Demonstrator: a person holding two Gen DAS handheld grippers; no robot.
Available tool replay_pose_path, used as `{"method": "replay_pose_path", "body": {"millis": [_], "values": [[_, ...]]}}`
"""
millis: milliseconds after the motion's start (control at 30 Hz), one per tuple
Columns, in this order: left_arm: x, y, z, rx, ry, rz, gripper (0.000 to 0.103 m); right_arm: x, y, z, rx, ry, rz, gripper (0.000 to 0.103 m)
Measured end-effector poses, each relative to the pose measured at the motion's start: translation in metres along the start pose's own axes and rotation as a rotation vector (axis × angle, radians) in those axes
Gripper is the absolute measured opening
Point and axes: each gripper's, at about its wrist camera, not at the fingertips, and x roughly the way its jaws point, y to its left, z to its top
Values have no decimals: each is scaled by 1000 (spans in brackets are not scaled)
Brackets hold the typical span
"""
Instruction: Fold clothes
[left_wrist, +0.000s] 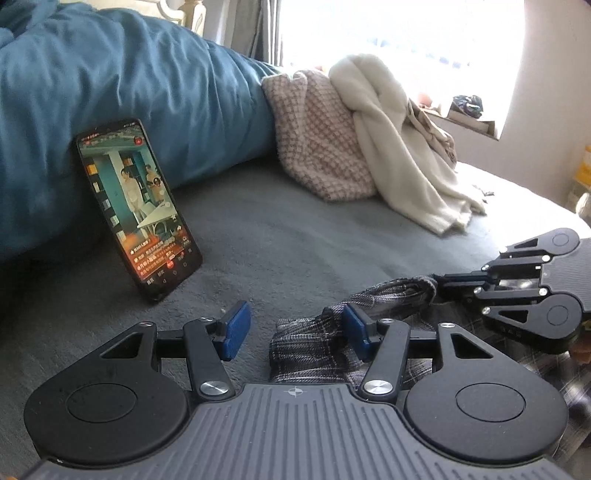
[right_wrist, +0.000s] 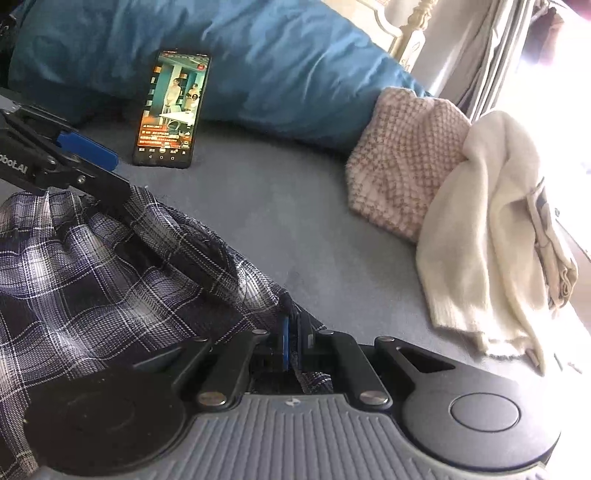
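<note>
Right tool (right_wrist: 294, 341): jaws closed tight on an edge of the dark plaid garment (right_wrist: 96, 266), a strip of the cloth pinched between the blue pads. Left tool (left_wrist: 293, 330): jaws standing about half open, blue pads apart; a bunched fold of the plaid garment (left_wrist: 314, 347) lies between them, against the right-hand pad, the left-hand pad clear of it, so nothing is clamped. Plaid garment: crumpled on the grey bed sheet (left_wrist: 295, 236) at the near edge of the bed, stretched between the two tools. Phone (left_wrist: 138, 206): screen lit, propped upright and tilted back against the blue duvet (left_wrist: 110, 92), which is heaped along the far side of the bed. Pink-and-white knit garment (left_wrist: 314, 144): piled against the duvet's end. Cream garment (left_wrist: 399, 147): draped over the knit one, trailing onto the sheet towards the sunlit window side.
</note>
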Motion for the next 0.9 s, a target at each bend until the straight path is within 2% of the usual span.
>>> {"method": "replay_pose_path", "body": {"millis": [133,300,433,533,600,700,900], "values": [[-5,1,1,-10,4,-11,56,-2,-1,0,9,0,-15,4],[-15,1,6,-13,-52,-19,56,-3,-3,-2,36,9,-21,4],[-21,-3,11,-30,-87,-80,56,0,-1,-2,43,18,-19,4],[-20,-10,8,-18,-59,-154,56,1,-1,-2,53,22,-16,4],[-12,-17,1,12,-1,-180,56,1,-1,-3,59,25,-14,4],[2,-23,-14,46,74,-143,56,1,-1,-3,65,26,-12,4],[12,-33,-25,140,80,-64,56,2,0,-4,71,30,-8,4]]}}
